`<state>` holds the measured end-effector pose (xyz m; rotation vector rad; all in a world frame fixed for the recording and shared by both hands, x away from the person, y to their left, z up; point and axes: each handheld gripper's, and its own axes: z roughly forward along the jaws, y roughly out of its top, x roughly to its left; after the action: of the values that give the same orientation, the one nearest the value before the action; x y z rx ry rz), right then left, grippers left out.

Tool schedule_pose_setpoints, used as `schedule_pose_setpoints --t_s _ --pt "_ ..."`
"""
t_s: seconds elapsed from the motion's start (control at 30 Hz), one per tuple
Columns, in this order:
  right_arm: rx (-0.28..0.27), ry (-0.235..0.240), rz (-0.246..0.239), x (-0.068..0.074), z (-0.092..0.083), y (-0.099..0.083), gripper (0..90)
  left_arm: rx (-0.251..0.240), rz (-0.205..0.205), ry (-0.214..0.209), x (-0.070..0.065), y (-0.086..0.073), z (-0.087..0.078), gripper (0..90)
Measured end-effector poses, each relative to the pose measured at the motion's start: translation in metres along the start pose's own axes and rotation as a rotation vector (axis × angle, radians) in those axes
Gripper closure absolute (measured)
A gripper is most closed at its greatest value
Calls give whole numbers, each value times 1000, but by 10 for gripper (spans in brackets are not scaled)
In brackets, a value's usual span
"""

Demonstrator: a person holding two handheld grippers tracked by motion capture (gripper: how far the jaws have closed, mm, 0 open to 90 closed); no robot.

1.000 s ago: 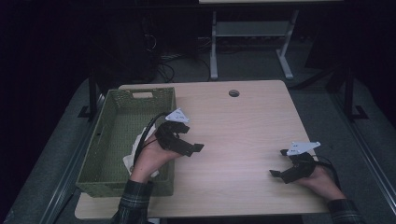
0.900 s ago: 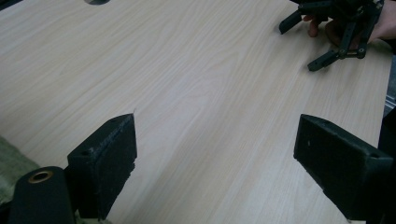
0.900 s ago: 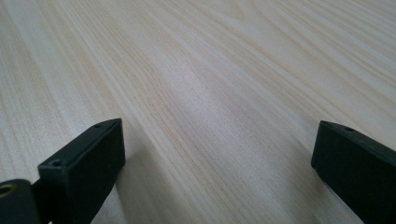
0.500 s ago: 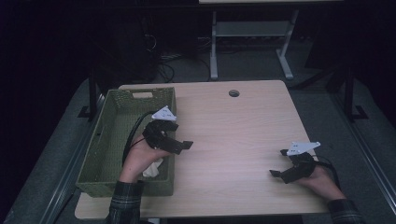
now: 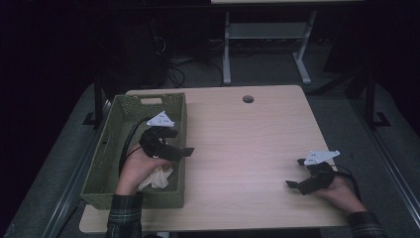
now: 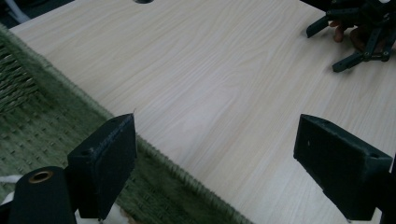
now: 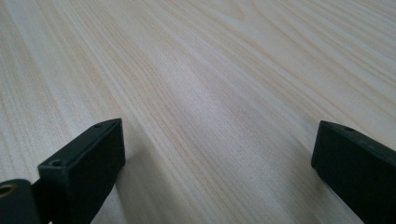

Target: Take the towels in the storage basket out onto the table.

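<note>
Hovering wide open and empty over the basket (image 5: 119, 153) rim, left gripper (image 5: 171, 148) — cloth (image 5: 157, 177) just beneath.

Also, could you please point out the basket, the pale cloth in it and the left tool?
basket (image 5: 132, 101): high view, far rim.
cloth (image 5: 157, 177): high view, crumpled middle, beside the hand.
left tool (image 5: 184, 152): high view, at the jaw tips, over the basket's right rim.
</note>
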<state>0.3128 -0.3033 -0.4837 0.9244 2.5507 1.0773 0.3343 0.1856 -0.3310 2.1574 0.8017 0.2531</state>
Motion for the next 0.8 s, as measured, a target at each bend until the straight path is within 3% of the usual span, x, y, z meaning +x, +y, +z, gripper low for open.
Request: schedule_pose_setpoints --t_s 0.37,0.8 --pt "0 0 -1 0 0 0 25 -2 -25 49 13 -13 -16 127" --pt "0 0 -1 0 0 0 25 57 -57 126 28 -30 -14 128"
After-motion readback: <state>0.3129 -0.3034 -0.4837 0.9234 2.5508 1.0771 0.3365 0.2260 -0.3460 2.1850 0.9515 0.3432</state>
